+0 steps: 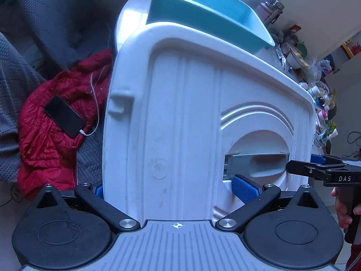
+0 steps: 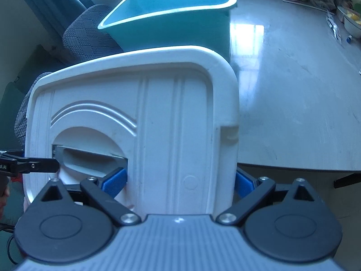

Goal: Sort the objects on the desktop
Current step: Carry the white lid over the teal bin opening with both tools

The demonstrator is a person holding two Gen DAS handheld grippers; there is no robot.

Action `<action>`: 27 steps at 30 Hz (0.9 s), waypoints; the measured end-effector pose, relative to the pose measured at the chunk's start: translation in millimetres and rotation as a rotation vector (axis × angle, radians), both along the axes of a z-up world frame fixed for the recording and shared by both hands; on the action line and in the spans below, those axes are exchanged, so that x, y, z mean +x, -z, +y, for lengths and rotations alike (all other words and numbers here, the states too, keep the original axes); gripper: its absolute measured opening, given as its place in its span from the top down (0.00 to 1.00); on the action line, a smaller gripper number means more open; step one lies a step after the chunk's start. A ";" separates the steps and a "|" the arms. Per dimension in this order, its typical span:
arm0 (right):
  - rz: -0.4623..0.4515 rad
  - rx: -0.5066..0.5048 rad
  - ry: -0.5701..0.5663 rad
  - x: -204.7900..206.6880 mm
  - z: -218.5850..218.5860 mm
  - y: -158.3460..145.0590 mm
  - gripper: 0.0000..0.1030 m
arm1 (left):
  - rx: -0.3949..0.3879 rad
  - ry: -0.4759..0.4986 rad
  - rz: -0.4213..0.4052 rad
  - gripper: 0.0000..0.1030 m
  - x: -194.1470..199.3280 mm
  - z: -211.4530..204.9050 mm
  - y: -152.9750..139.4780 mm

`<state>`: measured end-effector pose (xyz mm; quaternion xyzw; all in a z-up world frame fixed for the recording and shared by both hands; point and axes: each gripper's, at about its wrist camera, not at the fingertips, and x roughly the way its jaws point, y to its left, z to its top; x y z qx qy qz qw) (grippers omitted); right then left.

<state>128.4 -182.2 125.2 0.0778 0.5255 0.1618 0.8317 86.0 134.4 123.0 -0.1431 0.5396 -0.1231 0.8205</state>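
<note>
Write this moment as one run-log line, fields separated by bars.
step: lifting lid | left gripper: shut on white lid | right gripper: shut on white lid | teal bin: behind, on table

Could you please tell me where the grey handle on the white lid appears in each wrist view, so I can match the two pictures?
Left wrist view: the grey handle sits lower right, in the arched recess of the white lid.
Right wrist view: the grey handle sits lower left, in that recess.
Shared landmark: the teal bin stands behind the lid, at the top of both views.
</note>
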 end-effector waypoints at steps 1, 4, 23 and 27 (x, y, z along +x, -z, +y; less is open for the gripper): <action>0.004 -0.002 -0.003 1.7 0.8 -3.1 0.05 | -0.003 -0.004 0.006 0.00 0.9 1.7 -2.2; 0.014 -0.005 -0.015 5.5 2.9 -11.5 0.05 | -0.017 -0.017 0.032 0.00 3.4 6.9 -7.9; -0.048 0.021 -0.016 14.2 13.8 -53.2 0.05 | 0.011 -0.014 -0.011 0.00 15.3 18.8 -60.0; -0.064 0.028 -0.003 13.9 13.6 -59.0 0.05 | 0.023 -0.003 -0.033 0.00 21.5 18.7 -71.9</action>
